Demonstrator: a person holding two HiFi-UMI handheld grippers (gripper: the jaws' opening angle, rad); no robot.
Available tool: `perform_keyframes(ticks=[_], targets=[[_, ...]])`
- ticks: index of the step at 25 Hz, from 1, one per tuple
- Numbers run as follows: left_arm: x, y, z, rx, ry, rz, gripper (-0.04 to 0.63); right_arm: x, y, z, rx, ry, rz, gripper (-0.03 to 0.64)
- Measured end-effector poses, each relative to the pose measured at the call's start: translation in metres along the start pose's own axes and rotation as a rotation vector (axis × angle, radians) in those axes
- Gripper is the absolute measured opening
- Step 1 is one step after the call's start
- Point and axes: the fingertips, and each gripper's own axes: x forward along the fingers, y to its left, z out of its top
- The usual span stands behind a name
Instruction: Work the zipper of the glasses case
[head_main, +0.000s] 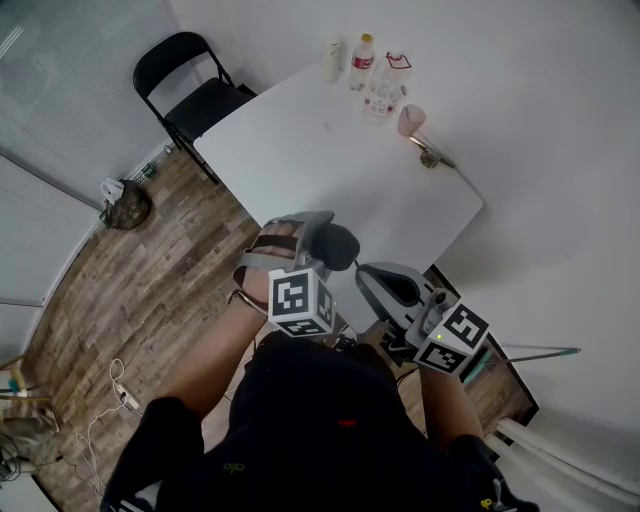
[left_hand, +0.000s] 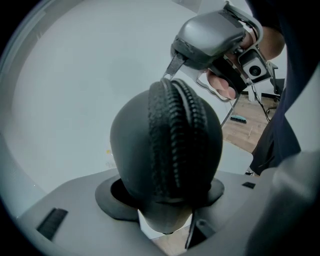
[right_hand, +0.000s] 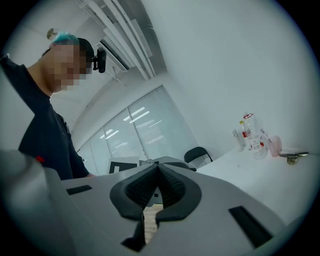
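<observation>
A black oval glasses case (left_hand: 167, 150) sits end-on in my left gripper (left_hand: 165, 194), whose jaws stand wide and press on its two sides. Its zipper (left_hand: 175, 135) runs over the top, facing the camera. In the head view the case (head_main: 343, 246) pokes out of the left gripper (head_main: 318, 236) over the table's near edge. My right gripper (left_hand: 177, 56) comes in from the upper right, its tips at the case's far end. A thin grey zipper pull (left_hand: 171, 70) runs from those tips to the zipper. In the right gripper view the right gripper (right_hand: 157, 170) has its pads pressed together.
The white table (head_main: 330, 150) stretches away ahead. Bottles (head_main: 378, 80) and a pink cup (head_main: 410, 120) stand at its far end, with a metal fitting (head_main: 432, 155) on the right edge. A black folding chair (head_main: 195, 95) stands at the far left on the wooden floor.
</observation>
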Motion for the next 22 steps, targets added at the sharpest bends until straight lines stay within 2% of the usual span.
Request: perform_keyframes(ticks=[4, 11, 14, 22], targets=[[0.001, -0.002, -0.001, -0.003, 0.001, -0.008, 0.273, 0.004, 0.007, -0.004, -0.03, 0.016, 0.026, 0.017], [0.0, -0.006, 0.004, 0.03, -0.019, -0.028, 0.273, 0.009, 0.016, -0.011, -0.009, 0.038, 0.089, 0.017], [0.001, -0.012, 0.006, 0.025, -0.02, -0.041, 0.273, 0.018, 0.03, -0.019, -0.063, 0.07, 0.11, 0.015], [0.0, -0.008, 0.006, -0.008, -0.032, -0.04, 0.273, 0.005, 0.013, -0.006, -0.042, 0.012, 0.045, 0.015]])
